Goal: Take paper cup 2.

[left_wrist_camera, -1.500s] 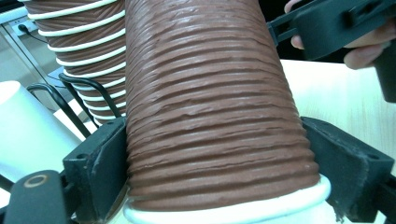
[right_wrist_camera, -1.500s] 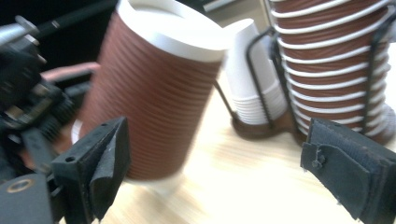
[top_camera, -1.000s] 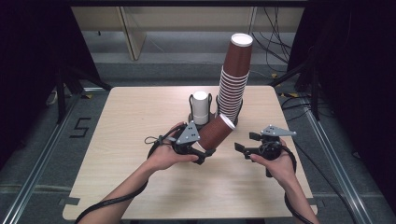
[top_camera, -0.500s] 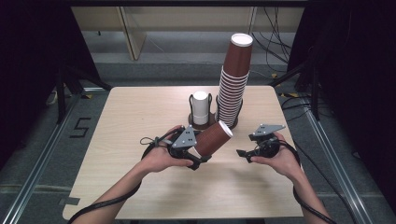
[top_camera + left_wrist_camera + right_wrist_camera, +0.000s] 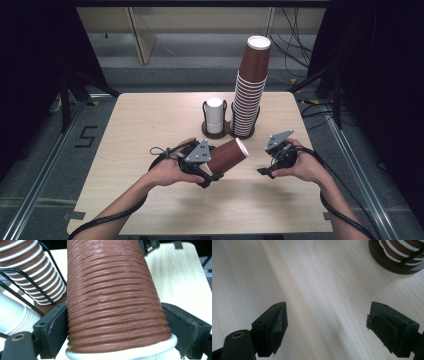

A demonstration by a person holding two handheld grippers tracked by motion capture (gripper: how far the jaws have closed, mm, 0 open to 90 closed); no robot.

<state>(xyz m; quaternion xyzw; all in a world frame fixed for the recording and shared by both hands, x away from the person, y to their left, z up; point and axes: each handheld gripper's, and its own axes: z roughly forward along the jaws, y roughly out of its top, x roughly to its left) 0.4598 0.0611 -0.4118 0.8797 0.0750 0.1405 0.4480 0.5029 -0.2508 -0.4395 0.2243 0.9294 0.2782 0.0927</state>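
We see the left gripper (image 5: pixel 212 176) clamped on a ribbed brown paper cup (image 5: pixel 227 155), held tilted above the table (image 5: pixel 125 125) near its front edge. The right gripper (image 5: pixel 264 171) has just been closing, nothing between its jaws. Squeezing harder could crumple the cup; swinging it back could topple the tall cup stack (image 5: pixel 248 95).

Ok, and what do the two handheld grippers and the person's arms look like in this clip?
Both are black handheld units. The left gripper and the right gripper each carry a grey three-cornered plate on top with small holes. A black cable trails from each along the forearm. The jaws are blocky black fingers with flat pads. The forearms are bare, no sleeves.
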